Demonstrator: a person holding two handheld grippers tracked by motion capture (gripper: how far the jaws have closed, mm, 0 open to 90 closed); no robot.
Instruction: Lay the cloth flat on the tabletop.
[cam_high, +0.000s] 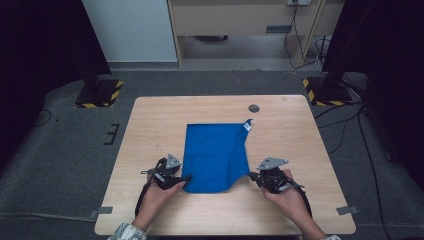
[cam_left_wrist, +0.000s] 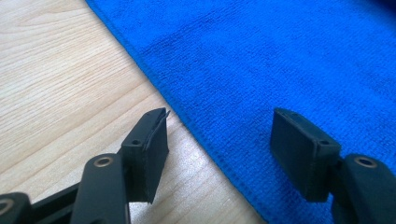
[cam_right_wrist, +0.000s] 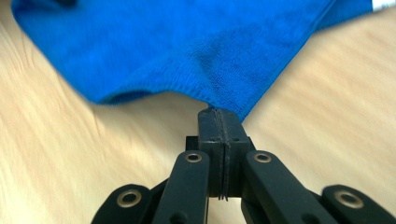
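A blue cloth (cam_high: 215, 155) lies on the wooden table (cam_high: 160, 115), with a folded far right corner that bears a white tag (cam_high: 247, 127). My left gripper (cam_high: 186, 181) rests at the cloth's near left corner. In the left gripper view the left gripper (cam_left_wrist: 219, 135) is open, one jaw over bare wood and the other over the blue cloth (cam_left_wrist: 280, 60), with the hem running between them. My right gripper (cam_high: 252, 175) is at the near right corner. In the right gripper view the right gripper (cam_right_wrist: 219, 116) is shut on the tip of the blue cloth (cam_right_wrist: 187, 46), which is pulled into a point.
A round grey cable hole (cam_high: 254, 108) sits in the table behind the cloth. Two dark stands with yellow-and-black bases (cam_high: 97, 92) (cam_high: 325, 90) flank the far corners on the carpet. Bare wood surrounds the cloth on all sides.
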